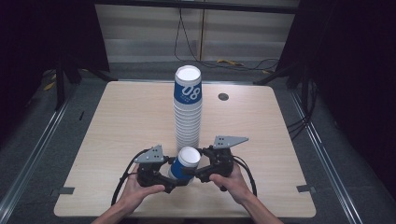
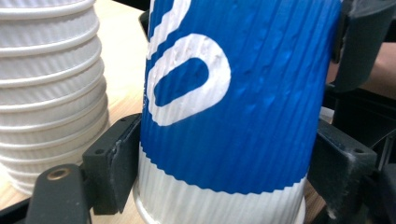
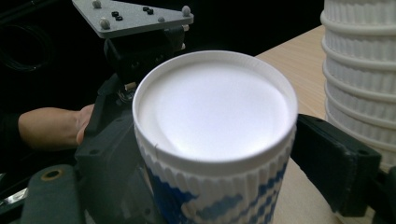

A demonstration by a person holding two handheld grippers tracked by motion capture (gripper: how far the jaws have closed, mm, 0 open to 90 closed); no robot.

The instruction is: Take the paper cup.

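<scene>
blue-and-white ribbed cup (image 1: 185, 163), white ribbed stack (image 1: 187, 122), tan table (image 1: 121, 121).

Two black grippers are seen: the left gripper (image 1: 173, 181) and the right gripper (image 1: 195, 173). Each is topped by a grey three-cornered plate studded with screws, and a black cable is trailed from each. Bare forearms are shown, no sleeves.

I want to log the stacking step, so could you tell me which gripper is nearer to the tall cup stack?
Right, narrowly. The right gripper sits just right of the base of the tall cup stack; the left gripper is lower left, clamping the single cup between them.
</scene>
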